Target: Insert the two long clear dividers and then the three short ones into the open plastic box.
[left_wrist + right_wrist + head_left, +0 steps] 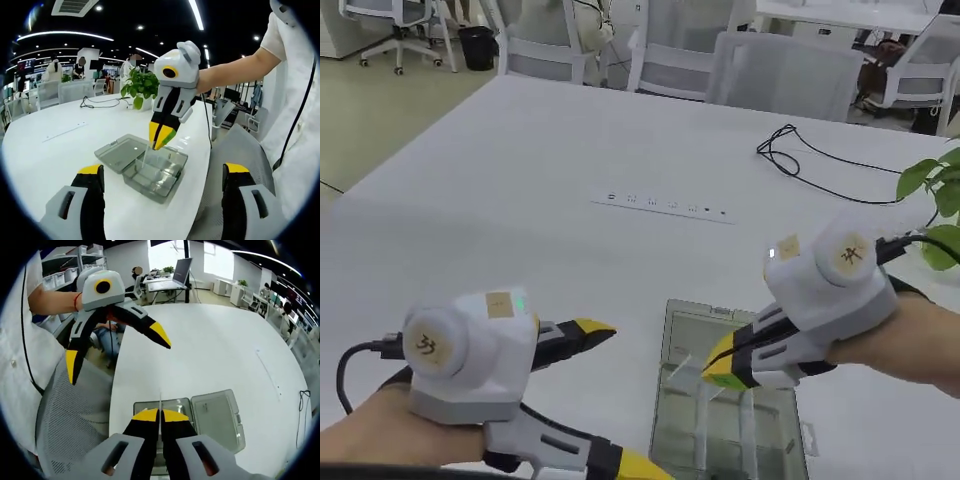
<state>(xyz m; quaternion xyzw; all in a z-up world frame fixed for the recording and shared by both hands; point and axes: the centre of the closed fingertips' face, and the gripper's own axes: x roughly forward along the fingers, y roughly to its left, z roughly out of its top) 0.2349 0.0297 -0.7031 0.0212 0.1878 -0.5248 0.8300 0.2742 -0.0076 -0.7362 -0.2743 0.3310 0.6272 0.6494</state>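
Note:
The clear plastic box [666, 405] lies open near the table's front edge, its lid [706, 318] folded flat on the far side. My right gripper [720, 368] hangs tip-down over the box, shut on a thin clear divider [145, 160] whose lower edge is inside the box [150, 187]. In the right gripper view the divider [160, 401] shows edge-on above the shut jaws of the right gripper [160, 415]. More clear pieces stand in the box, too faint to tell apart. My left gripper [618, 397] is open and holds nothing, just left of the box.
A black cable [800, 160] loops on the far right of the white table, beside a green plant [940, 200]. A thin marked strip [665, 205] lies mid-table. White chairs [780, 60] line the far edge; a grey mesh chair [70, 425] is at the near edge.

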